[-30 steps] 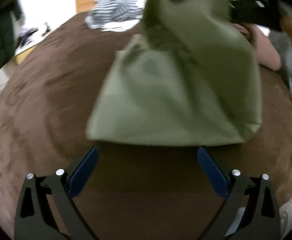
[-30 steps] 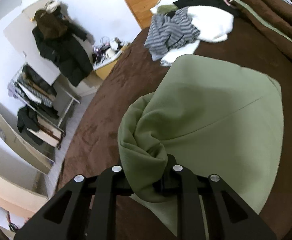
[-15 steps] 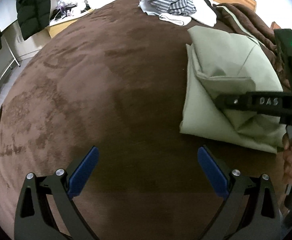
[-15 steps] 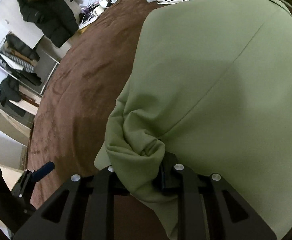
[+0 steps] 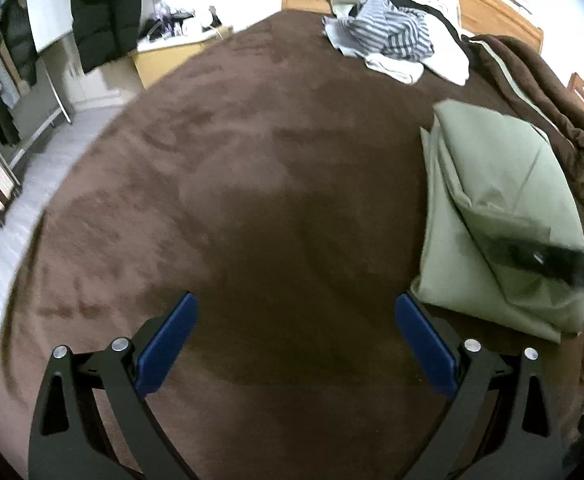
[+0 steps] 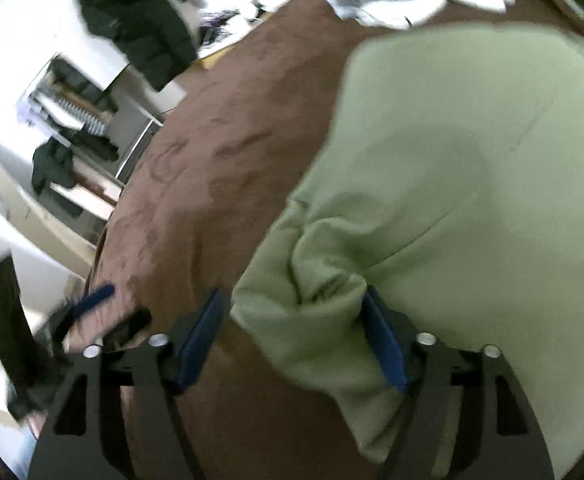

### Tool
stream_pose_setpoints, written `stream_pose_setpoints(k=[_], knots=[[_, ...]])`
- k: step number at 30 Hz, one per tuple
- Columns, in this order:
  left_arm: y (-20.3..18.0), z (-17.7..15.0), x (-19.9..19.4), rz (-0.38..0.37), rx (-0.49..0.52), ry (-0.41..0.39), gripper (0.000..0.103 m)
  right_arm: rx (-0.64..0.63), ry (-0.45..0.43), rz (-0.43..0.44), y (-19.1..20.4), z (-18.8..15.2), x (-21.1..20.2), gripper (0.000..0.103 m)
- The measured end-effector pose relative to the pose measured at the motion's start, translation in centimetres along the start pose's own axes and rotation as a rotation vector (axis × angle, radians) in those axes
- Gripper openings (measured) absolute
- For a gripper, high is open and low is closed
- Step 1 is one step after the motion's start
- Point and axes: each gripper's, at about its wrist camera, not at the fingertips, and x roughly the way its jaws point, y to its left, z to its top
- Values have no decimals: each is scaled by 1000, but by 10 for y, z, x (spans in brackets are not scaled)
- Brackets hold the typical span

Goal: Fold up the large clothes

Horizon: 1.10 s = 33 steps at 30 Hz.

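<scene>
Bed [image 6: 219,184]: right gripper [image 6: 296,340] opening, garment [image 6: 472,200] freed

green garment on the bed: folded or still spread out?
Folded. The green garment lies as a compact layered stack on the brown bedspread; the right gripper is opening around a bunched corner.

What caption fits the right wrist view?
Right gripper jaws opening around a bunched corner of the folded green garment on the brown bedspread.
</scene>
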Motion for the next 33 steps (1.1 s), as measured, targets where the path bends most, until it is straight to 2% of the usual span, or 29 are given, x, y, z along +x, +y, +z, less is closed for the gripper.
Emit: stream_pose_setpoints(k=[3, 5, 7, 12, 14, 16, 18, 21, 24, 29, 31, 32, 33], knots=[[-3, 11, -15, -10, 14, -32, 96, -66, -54, -47, 4, -11, -37, 75], [-12, 19, -23, -56, 30, -53, 96, -79, -102, -95, -5, -17, -64, 81], [-30, 26, -30, -102, 66, -74, 96, -70, -124, -145, -23, -21, -87, 81], [-73, 41, -24, -229, 91, -87, 96, -11, -148, -208, -67, -25, -110, 81], [-89, 46, -18, -257, 117, -74, 94, 14, -147, -215, -79, -28, -110, 81], [-106, 49, -11, -283, 149, -47, 82, 25, -145, -221, -87, -32, -111, 81], [-123, 52, 0, -323, 189, -2, 61, 38, -140, -223, -95, -36, -109, 81], [-140, 50, 14, -361, 232, 65, 39, 60, -127, -220, -105, -42, -106, 81], [-147, 45, 24, -335, 248, 102, 39, 76, -120, -215, -109, -48, -103, 81], [-138, 37, 29, -290, 207, 140, 38, 97, -113, -207, -118, -52, -102, 81], [-136, 32, 30, -296, 193, 159, 37, 101, -115, -205, -119, -52, -102, 81], [-135, 29, 30, -295, 186, 162, 35, 104, -116, -201, -119, -52, -101, 81], [-134, 27, 32, -288, 179, 164, 26, 105, -116, -200, -120, -52, -101, 81]])
